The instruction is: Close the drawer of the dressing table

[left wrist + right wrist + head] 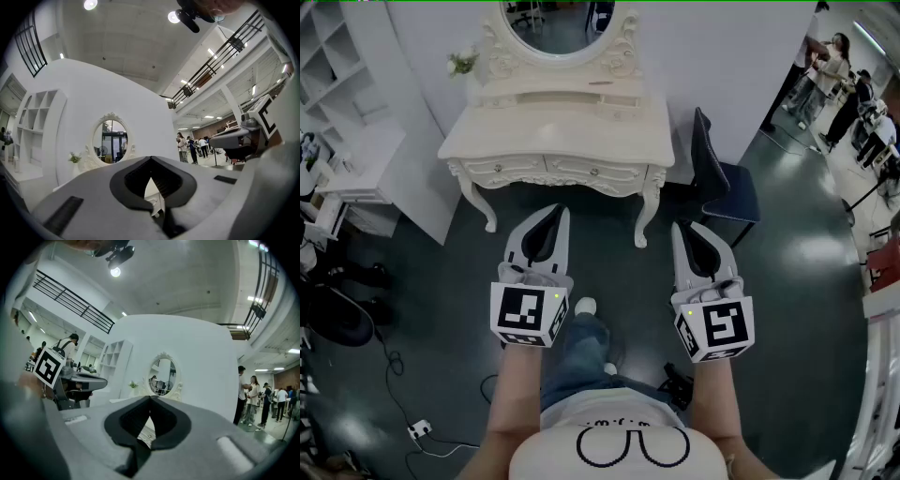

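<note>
Top of mirror [558, 23] cut off by edge; state of dressing table [558, 127] drawers [592, 172] too small to tell.

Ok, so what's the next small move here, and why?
Probably step closer to the dressing table: the left tool and right tool are both shut, empty, and held well short of its drawer fronts.

Large open hall dressed as a mock bedroom, not a home: freestanding white partition wall [722, 75] behind cream carved dressing table [558, 122], high grey ceiling [131, 42], black mezzanine railing [220, 55], people [834, 66] far right, white power strip [419, 430] on dark glossy floor [797, 309].
</note>
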